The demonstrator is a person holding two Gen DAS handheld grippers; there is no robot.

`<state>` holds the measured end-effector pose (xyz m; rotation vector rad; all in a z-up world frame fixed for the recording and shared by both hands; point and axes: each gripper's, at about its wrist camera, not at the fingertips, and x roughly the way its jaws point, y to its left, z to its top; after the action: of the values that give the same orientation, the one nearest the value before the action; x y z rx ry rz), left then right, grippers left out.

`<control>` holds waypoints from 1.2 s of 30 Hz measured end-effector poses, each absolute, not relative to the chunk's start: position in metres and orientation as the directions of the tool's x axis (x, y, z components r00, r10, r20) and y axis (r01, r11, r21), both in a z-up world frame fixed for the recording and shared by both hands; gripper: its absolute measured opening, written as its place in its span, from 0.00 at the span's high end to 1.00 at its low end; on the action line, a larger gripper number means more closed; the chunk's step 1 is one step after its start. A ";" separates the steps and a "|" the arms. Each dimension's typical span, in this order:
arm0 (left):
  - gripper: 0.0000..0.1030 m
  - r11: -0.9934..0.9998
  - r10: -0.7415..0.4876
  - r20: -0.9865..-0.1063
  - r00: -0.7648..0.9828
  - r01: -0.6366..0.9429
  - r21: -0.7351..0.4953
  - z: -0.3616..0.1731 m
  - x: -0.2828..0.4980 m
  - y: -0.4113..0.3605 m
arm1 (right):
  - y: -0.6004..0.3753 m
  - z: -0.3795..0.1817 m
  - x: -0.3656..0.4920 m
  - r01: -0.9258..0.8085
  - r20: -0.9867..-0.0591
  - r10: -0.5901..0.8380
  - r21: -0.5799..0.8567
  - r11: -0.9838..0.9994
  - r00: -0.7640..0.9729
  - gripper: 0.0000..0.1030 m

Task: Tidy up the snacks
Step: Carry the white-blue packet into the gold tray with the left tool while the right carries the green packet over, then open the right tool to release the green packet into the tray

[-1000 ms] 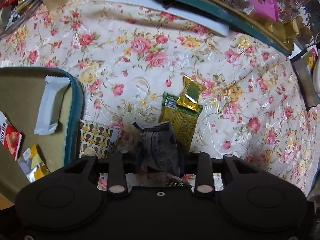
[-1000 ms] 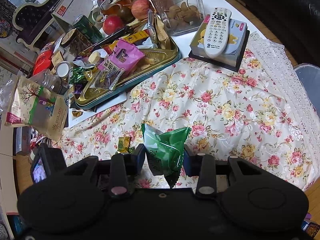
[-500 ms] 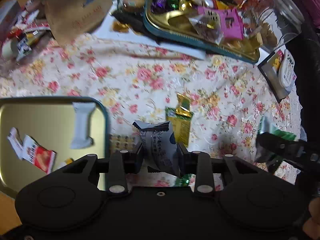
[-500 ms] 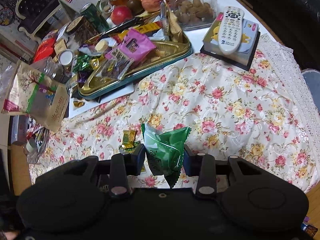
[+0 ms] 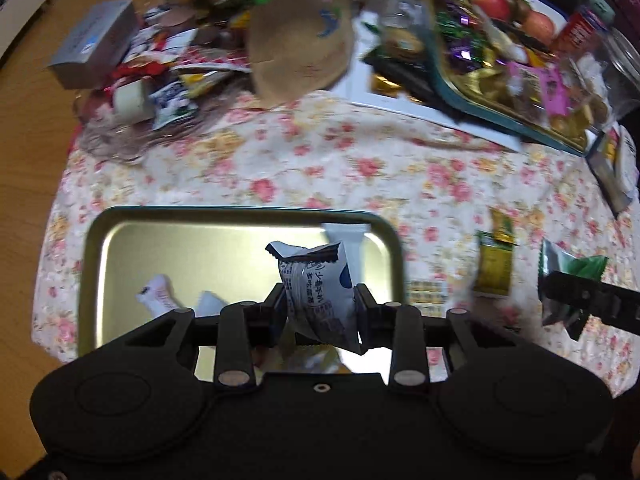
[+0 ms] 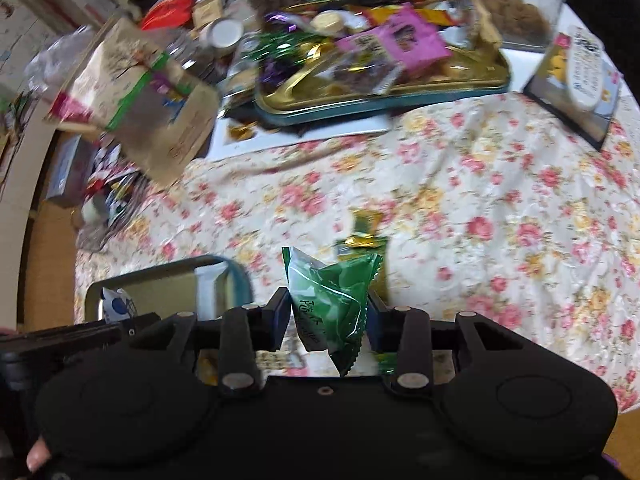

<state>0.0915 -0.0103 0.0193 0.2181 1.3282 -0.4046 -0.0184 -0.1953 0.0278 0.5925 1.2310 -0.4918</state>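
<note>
A round table was covered by a floral tablecloth (image 5: 360, 168). The left gripper (image 5: 320, 304) was clenched on a white and blue snack packet (image 5: 316, 292), held upright above a gold tray with a teal rim (image 5: 240, 216) near the table's front left edge. Inside that tray lay a long white wrapper (image 5: 344, 236) against its far right corner and a small white wrapped sweet (image 5: 158, 294) toward its left side.

The right gripper (image 6: 328, 312) was clenched on a green snack packet (image 6: 332, 300), held above the cloth just right of the same tray. Beyond it, a green and gold sachet (image 6: 362, 236) lay on the cloth near the table's middle, with a smaller gold wrapper touching its far end.

Along the far edge sat a second gold tray (image 6: 384, 92), heaped with mixed sweets including a pink packet (image 6: 400, 40). A brown paper bag (image 6: 148, 96) leaned at the far left, and a remote control (image 6: 584, 68) rested on a box at the far right. The scene was blurred.
</note>
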 end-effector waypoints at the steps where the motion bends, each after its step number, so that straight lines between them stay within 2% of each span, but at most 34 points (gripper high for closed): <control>1: 0.58 0.913 -0.158 -0.969 0.192 0.403 -0.069 0.020 0.095 -0.003 | -0.189 0.027 -0.014 0.630 -0.963 -0.022 0.159 0.760 0.269 0.60; 5: 0.57 0.930 -0.115 -0.959 0.258 0.368 -0.012 0.029 0.103 0.018 | -0.166 0.026 0.003 0.583 -0.959 0.006 0.178 0.793 0.284 0.60; 7: 0.57 0.938 -0.124 -0.956 0.268 0.347 -0.024 0.032 0.107 0.027 | -0.157 0.027 0.009 0.565 -0.958 0.011 0.179 0.805 0.288 0.60; 14: 0.57 0.946 -0.168 -0.971 0.168 0.305 -0.111 0.022 0.116 0.036 | -0.132 0.025 0.023 0.513 -0.958 0.036 0.184 0.838 0.285 0.60; 23: 0.57 0.955 -0.152 -0.985 0.081 0.268 -0.125 0.008 0.115 0.035 | -0.104 0.020 0.036 0.461 -0.961 0.077 0.197 0.865 0.266 0.60; 36: 0.57 0.968 -0.141 -0.988 0.055 0.216 -0.126 0.002 0.118 0.041 | -0.079 0.007 0.037 0.399 -0.971 0.091 0.174 0.900 0.219 0.60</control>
<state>0.1181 0.0410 0.0021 0.0612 1.4920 -0.2713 0.0373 -0.0786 0.0072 0.4333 1.3445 -0.2222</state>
